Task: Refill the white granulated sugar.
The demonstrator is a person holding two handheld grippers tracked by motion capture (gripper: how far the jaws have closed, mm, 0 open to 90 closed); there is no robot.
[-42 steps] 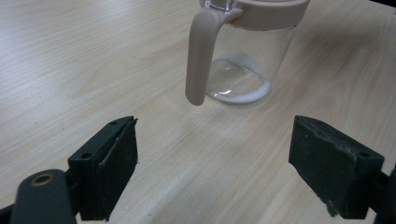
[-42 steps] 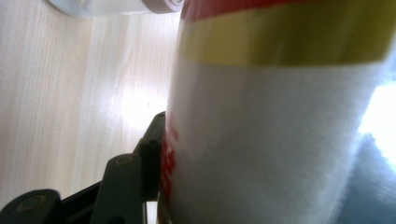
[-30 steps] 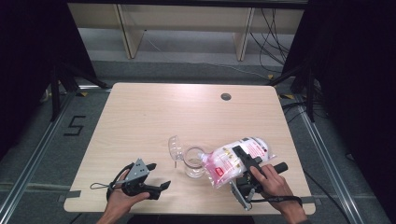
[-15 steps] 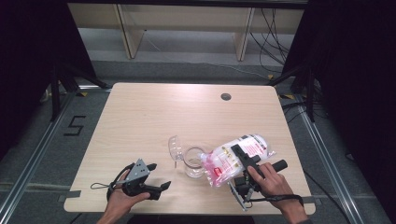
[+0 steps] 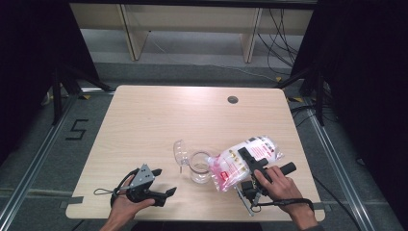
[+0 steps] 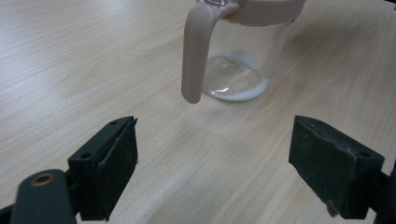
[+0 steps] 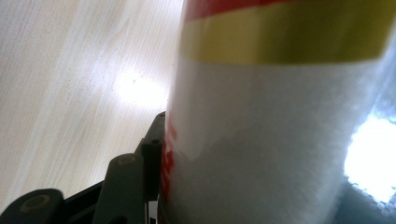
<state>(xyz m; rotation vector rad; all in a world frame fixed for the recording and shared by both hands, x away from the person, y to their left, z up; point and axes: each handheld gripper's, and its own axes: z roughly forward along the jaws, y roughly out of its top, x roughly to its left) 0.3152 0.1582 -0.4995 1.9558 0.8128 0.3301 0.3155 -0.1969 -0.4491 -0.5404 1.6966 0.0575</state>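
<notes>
Two grippers are in my hands at the near edge of the tabletop (image 5: pixel 144 115). From the high view I see the right gripper (image 5: pixel 250 161) clamped on a clear plastic bag (image 5: pixel 240 163) of white grains with red and yellow print, lying tilted with its lower end over the mouth of a glass jar (image 5: pixel 199 166) that stands near the middle of the near half. The jar's clear lid (image 5: pixel 179 151) is flipped up on its far-left side. My right hand (image 5: pixel 279 185) wraps the gripper's body from the near right, forearm coming in from the bottom edge, the gripper pointing up and left across the bag.

The right gripper view adds what the high view cannot give: the bag (image 7: pixel 280 130) pressed right up against one black jaw at the lower left, the white contents packed tight beneath a yellow band and red print, with pale wood grain beyond. The other jaw is hidden behind the bag.

The left gripper view shows the jar (image 6: pixel 243 56) close ahead, standing upright with a beige rim and a beige handle (image 6: pixel 196 51) hanging down its side, a thin ring of white grains at the bottom. The left gripper (image 6: pixel 212 163) has its jaws wide apart with nothing between them, low over the wood and short of the jar. In the high view my left hand (image 5: pixel 130 202) holds that gripper (image 5: pixel 163 183) at the near left corner, aimed right toward the jar, well apart from it.
</notes>
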